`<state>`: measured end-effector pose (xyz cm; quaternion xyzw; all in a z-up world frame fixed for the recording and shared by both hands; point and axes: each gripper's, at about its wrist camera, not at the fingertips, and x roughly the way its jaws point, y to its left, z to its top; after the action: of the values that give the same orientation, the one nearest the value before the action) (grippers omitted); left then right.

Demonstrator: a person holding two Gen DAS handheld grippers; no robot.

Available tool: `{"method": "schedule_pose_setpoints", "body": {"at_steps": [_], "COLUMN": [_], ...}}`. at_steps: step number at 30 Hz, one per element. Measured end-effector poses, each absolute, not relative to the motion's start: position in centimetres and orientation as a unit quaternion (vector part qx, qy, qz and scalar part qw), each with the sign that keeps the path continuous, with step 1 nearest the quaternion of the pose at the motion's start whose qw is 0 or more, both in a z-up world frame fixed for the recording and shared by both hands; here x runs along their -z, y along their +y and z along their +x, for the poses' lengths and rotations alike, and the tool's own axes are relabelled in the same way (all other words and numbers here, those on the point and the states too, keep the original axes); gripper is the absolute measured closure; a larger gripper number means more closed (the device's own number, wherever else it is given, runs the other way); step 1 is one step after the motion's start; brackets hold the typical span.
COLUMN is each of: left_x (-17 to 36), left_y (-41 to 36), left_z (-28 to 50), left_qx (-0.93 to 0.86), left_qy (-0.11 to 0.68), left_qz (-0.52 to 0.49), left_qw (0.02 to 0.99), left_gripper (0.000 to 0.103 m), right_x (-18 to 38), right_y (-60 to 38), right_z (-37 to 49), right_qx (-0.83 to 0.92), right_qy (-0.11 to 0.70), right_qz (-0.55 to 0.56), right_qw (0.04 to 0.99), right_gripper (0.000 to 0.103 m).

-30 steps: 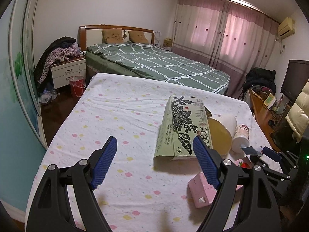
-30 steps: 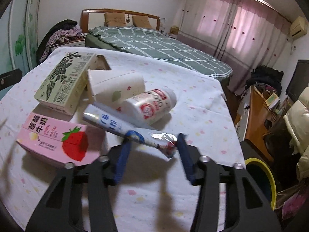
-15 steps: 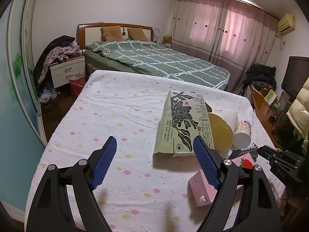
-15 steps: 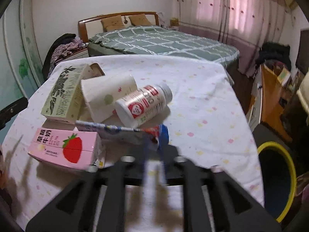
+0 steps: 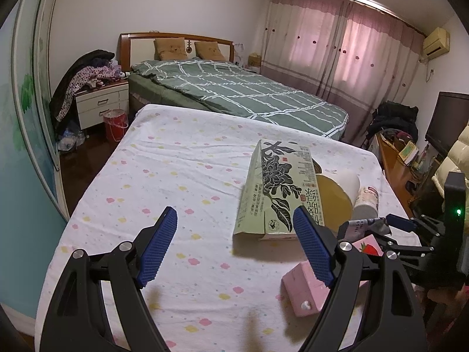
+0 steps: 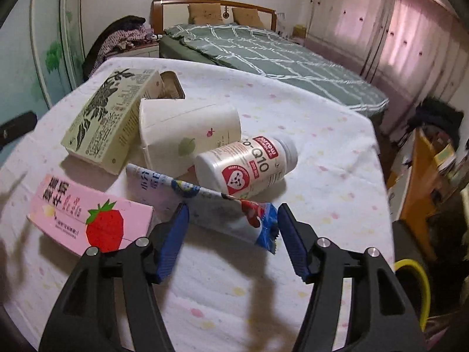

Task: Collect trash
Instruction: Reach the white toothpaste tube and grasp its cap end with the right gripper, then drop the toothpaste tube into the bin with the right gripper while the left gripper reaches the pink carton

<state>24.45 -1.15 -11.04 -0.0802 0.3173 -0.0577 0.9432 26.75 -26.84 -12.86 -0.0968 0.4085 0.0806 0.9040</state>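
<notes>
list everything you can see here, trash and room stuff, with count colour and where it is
green carton: 1, pale green with black flower print, lying far left on the table
paper cup: 1, white, on its side beside the carton
supplement bottle: 1, white with red label, on its side right of the cup
snack wrapper: 1, blue and white, between the right gripper's open fingers
strawberry milk box: 1, pink, near left
tablecloth: 1, white with pastel flowers, over the table
bin: 1, yellow rim, on the floor at right
bed: 1, green checked cover, behind the table
left gripper: 1, black with blue pads, open
right gripper: 1, same, open
</notes>
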Motion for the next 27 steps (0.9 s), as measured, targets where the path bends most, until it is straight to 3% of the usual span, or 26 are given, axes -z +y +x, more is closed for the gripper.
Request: {"method": "schedule_pose_setpoints", "body": {"at_steps": [8, 11, 17, 18, 27], "left_x": [11.0, 11.0, 10.9, 10.9, 10.8], "left_y": [-1.3, -1.1, -1.3, -1.2, -1.3], "left_z": [24.2, 24.3, 24.3, 24.3, 24.2], "left_qx": [0.058, 0.057, 0.063, 0.063, 0.065], "left_qy": [0.317, 0.316, 0.317, 0.316, 0.315], "left_qz": [-0.075, -0.077, -0.076, -0.076, -0.076], "left_qw": [0.944, 0.944, 0.943, 0.944, 0.944], "left_gripper": [0.023, 0.023, 0.023, 0.023, 0.023], "right_x": [12.5, 13.0, 13.2, 13.1, 11.0], "right_y": [-26.6, -26.9, -27.2, -27.4, -29.0], "right_z": [28.4, 28.7, 27.8, 27.5, 24.0], "right_qx": [-0.097, -0.128, -0.129, -0.126, -0.129], "right_qy": [0.404, 0.426, 0.430, 0.428, 0.401], "right_qz": [-0.131, -0.093, -0.062, -0.060, -0.009], "right_qw": [0.900, 0.891, 0.891, 0.893, 0.907], "right_gripper": [0.044, 0.058, 0.069, 0.083, 0.087]}}
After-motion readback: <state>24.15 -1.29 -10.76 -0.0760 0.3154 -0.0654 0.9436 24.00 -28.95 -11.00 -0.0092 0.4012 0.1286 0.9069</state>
